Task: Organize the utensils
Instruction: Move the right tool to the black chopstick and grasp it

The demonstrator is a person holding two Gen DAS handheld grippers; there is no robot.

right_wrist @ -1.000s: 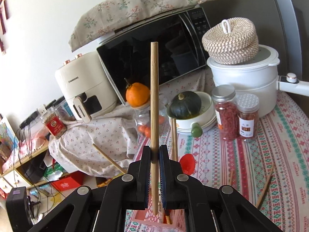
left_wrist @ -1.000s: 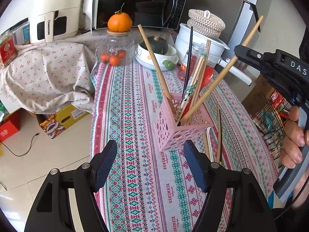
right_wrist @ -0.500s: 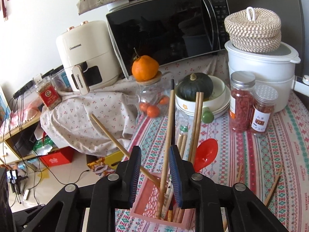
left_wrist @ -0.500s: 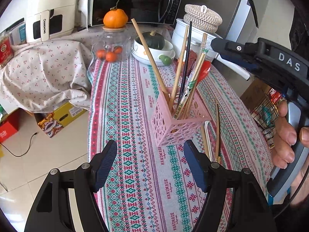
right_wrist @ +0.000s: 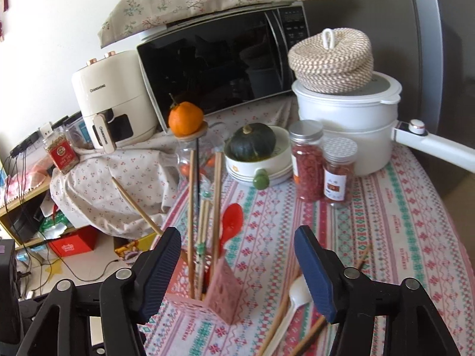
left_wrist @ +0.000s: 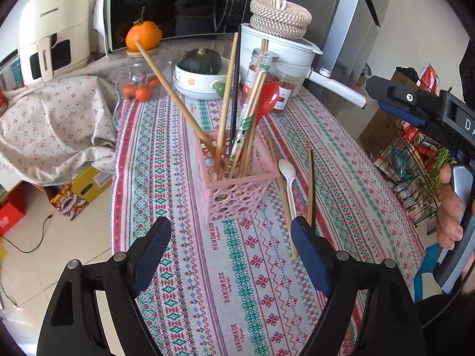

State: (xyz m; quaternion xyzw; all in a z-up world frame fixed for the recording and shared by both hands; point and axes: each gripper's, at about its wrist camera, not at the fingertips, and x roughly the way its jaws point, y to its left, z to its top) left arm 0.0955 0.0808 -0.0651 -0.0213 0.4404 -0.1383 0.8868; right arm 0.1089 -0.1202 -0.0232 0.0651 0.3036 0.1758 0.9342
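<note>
The left gripper (left_wrist: 230,246) was held with both fingers spread wide and nothing between the pads. The right gripper (right_wrist: 237,262) was likewise fully spread and empty. In the left wrist view, the person's right hand (left_wrist: 449,207) wrapped its fingers around the right gripper's handle.

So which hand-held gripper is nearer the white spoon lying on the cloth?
Right. The right hand-held gripper hovers just above the white spoon, open; the left hand-held gripper sits farther back, short of the pink basket.
</note>
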